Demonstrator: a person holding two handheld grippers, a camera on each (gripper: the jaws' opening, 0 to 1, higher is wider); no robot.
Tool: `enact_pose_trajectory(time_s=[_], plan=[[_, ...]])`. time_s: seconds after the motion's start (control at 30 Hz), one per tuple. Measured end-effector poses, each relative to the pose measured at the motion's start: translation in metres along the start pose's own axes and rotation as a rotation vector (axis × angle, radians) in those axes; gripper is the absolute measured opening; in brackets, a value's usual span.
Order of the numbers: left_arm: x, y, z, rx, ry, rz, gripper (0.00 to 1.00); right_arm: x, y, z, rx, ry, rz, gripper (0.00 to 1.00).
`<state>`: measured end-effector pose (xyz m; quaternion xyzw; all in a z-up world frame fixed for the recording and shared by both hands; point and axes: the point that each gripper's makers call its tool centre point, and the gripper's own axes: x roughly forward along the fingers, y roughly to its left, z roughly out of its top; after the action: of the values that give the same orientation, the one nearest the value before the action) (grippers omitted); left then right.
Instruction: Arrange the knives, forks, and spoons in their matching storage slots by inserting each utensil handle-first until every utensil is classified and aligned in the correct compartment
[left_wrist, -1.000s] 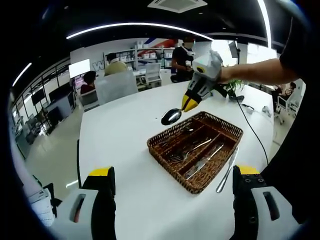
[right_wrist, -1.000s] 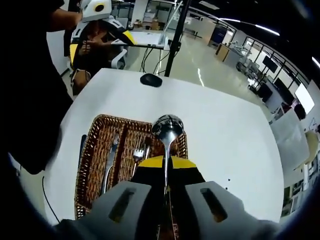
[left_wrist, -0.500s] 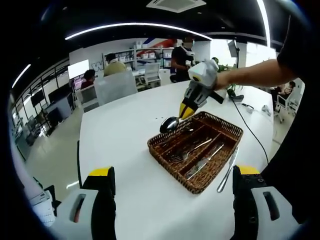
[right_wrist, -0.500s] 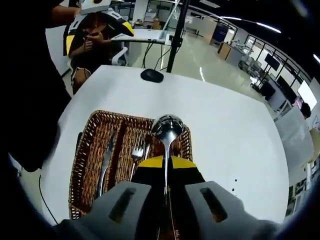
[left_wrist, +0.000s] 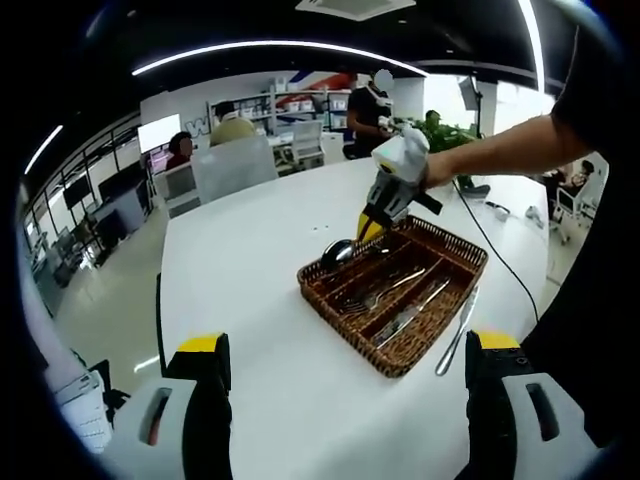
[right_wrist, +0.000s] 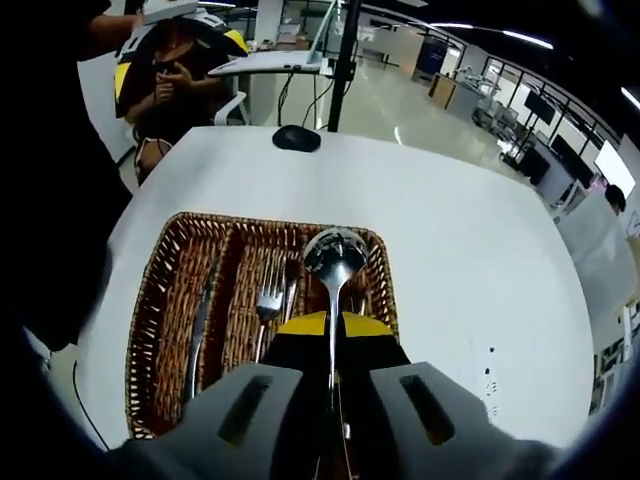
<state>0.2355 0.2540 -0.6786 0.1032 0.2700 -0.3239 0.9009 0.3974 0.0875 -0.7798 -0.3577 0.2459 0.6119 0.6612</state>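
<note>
My right gripper (right_wrist: 331, 326) is shut on a steel spoon (right_wrist: 334, 262), whose bowl points forward over the right side of the wicker cutlery tray (right_wrist: 170, 270). A fork (right_wrist: 267, 305) and a knife (right_wrist: 198, 330) lie in the tray's slots. In the left gripper view the same right gripper (left_wrist: 366, 229) holds the spoon (left_wrist: 337, 252) low at the far left end of the wicker tray (left_wrist: 345, 306). Another knife (left_wrist: 457, 334) lies on the table beside that tray. My left gripper (left_wrist: 345, 350) is open, well short of the tray, nothing between its fingers.
The white table (left_wrist: 250, 260) runs wide to the left of the tray. A black mouse (right_wrist: 297, 138) and a cable (left_wrist: 495, 250) lie near the far edge. A person's arm (left_wrist: 500, 148) reaches in from the right. People sit at desks behind.
The right gripper has lowered the spoon from above the table's middle down to the tray's end slot. The left gripper has not moved.
</note>
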Motion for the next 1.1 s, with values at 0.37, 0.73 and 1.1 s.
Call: enact_pose_trajectory(time_s=[0.37,0.73,1.1], plan=[[-0.005,0.004,-0.003,-0.001,0.007,0.019,0.99,0.018,-0.002,-0.013,0.014,0.018,0.002,0.00],[-0.011,0.006,-0.011,-0.007,0.021,0.024,0.99,0.035,0.000,-0.025,0.063,0.031,0.020,0.00],[-0.015,0.012,-0.013,-0.019,0.018,0.035,0.99,0.047,0.001,-0.034,0.078,0.065,0.031,0.00]])
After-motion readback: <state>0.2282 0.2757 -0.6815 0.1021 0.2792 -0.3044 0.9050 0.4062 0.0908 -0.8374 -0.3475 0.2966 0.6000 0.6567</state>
